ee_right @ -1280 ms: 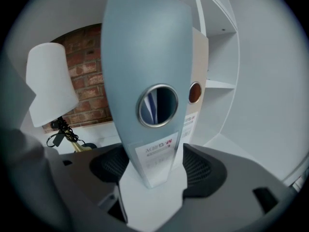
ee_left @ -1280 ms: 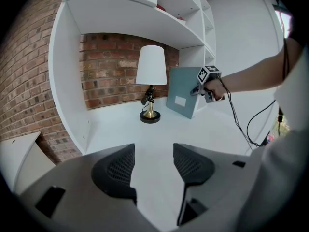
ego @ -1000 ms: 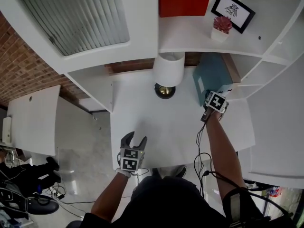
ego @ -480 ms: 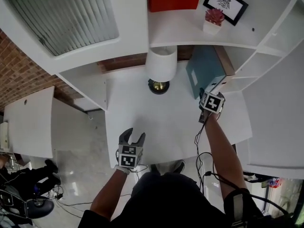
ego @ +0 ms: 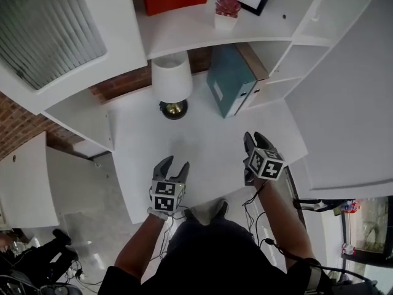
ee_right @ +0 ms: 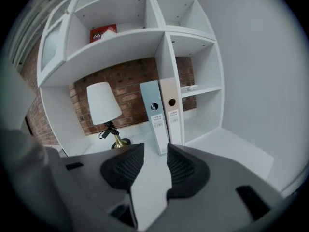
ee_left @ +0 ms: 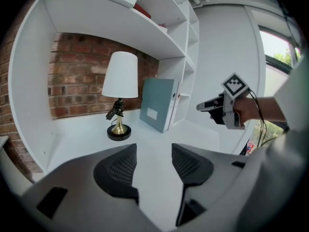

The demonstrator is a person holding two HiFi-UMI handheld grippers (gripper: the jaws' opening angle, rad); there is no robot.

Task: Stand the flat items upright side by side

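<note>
Jaws of the left claw stand apart, empty, over the near edge of the desk, having just closed slightly. Behind, a lamp stands at the desk's back. Right of it the teal binder and beige binder stand upright, side by side and touching, against the shelf unit. The right claw hovers released, jaws just narrowed to a small gap, nothing between.

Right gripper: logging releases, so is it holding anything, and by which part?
Nothing is held. On the right gripper, the grey jaws have just been closing, with nothing between them.
</note>
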